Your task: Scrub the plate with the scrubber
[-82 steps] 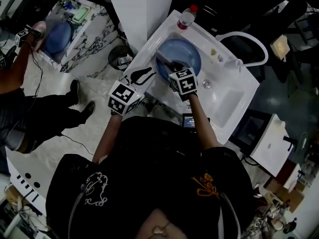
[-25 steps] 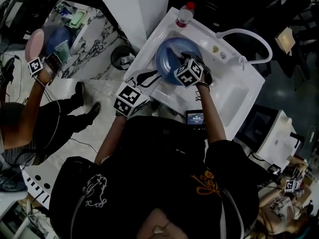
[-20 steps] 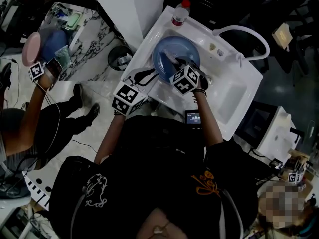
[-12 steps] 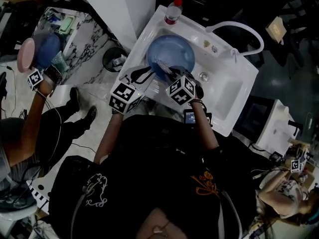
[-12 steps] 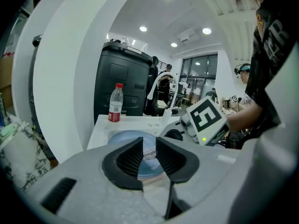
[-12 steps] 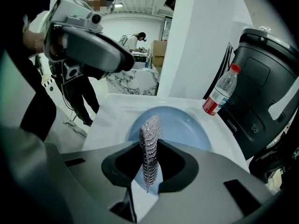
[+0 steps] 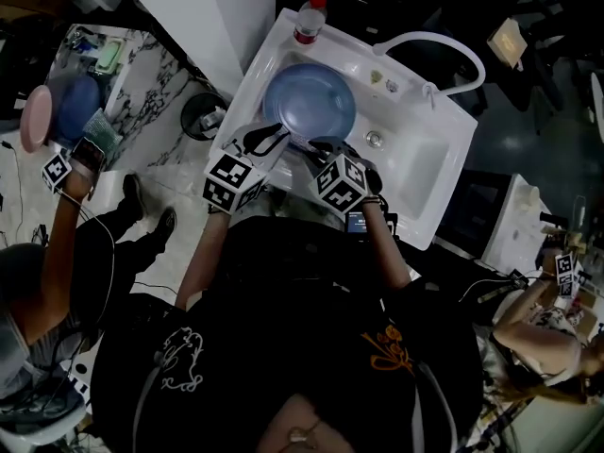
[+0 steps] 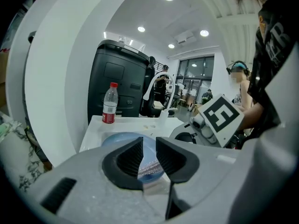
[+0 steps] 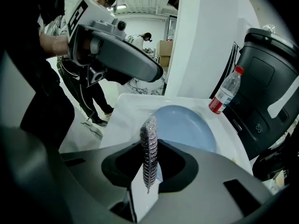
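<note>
A blue plate (image 7: 309, 100) lies flat in the left part of the white sink (image 7: 427, 163). My right gripper (image 7: 316, 149) is shut on a thin, silvery mesh scrubber (image 9: 149, 153). It holds the scrubber upright over the sink's near rim, just short of the plate (image 9: 187, 125). My left gripper (image 7: 276, 135) hovers at the plate's near-left edge. Its jaws are almost together, with only a narrow slit and nothing between them (image 8: 149, 146). The plate (image 8: 117, 141) lies beyond its tips. In the left gripper view, the right gripper's marker cube (image 8: 217, 118) shows at right.
A red-capped bottle (image 7: 308, 19) stands on the sink's far corner. A white curved tap (image 7: 429, 50) and the drain (image 7: 374, 140) are to the plate's right. A white pillar (image 7: 189, 8) rises at left. Another person at far left holds a pink plate (image 7: 36, 118).
My right gripper has drawn back with the scrubber, from over the plate to the sink's near rim. The left gripper stays by the plate's edge.
</note>
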